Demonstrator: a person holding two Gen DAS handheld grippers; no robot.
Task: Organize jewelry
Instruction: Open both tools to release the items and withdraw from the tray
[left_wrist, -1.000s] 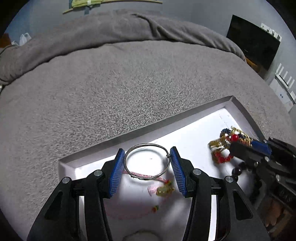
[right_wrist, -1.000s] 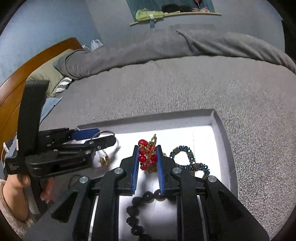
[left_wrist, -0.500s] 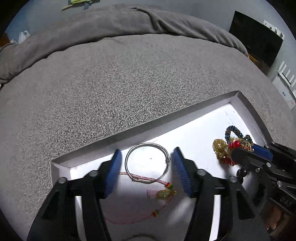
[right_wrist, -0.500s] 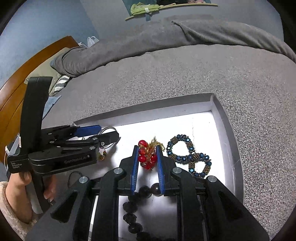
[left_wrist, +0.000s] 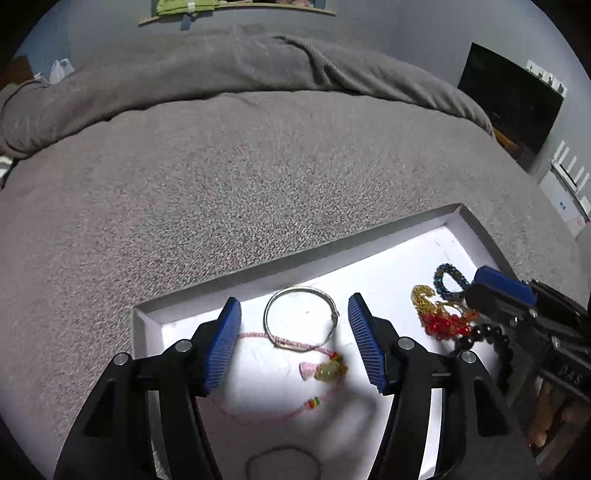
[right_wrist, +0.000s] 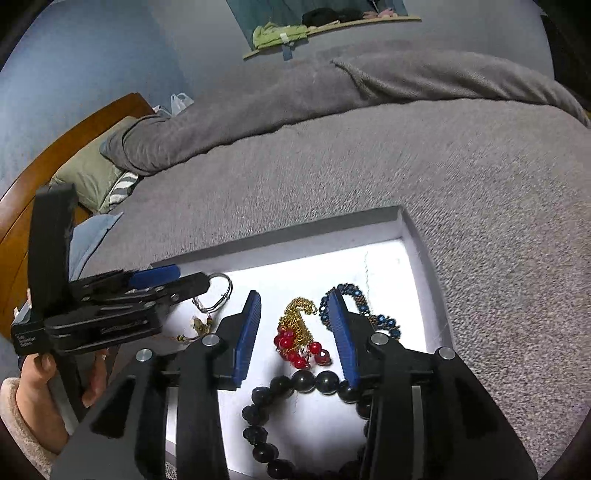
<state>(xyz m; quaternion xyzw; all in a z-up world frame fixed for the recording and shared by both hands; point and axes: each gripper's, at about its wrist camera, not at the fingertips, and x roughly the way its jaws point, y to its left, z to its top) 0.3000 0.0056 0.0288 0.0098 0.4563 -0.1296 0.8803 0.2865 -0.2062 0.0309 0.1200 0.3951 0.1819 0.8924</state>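
Observation:
A white tray (left_wrist: 388, 273) lies on a grey blanket. My left gripper (left_wrist: 293, 306) stands open over a silver bangle (left_wrist: 266, 314), which lies flat on the tray with both pads clear of it. A pink cord bracelet with a charm (left_wrist: 327, 369) lies just beneath it. The jaws of my right gripper (right_wrist: 294, 295) are opening. A red and gold piece (right_wrist: 299, 339) lies loose between them, untouched by the pads. A blue bead bracelet (right_wrist: 384, 325) sits beside the right finger, and a black bead bracelet (right_wrist: 306, 380) curls under the fingers.
The grey blanket (left_wrist: 258, 166) surrounds the tray on all sides and bunches up at the back. A wooden headboard (right_wrist: 44, 162) and pillows (right_wrist: 92, 173) are at the far left. A dark screen (left_wrist: 509, 99) stands at the right. A hand (right_wrist: 40, 387) holds the left gripper.
The left jaws have spread away from the silver bangle, which now lies free on the tray. The right jaws have let go of the red and gold piece, now resting on the tray.

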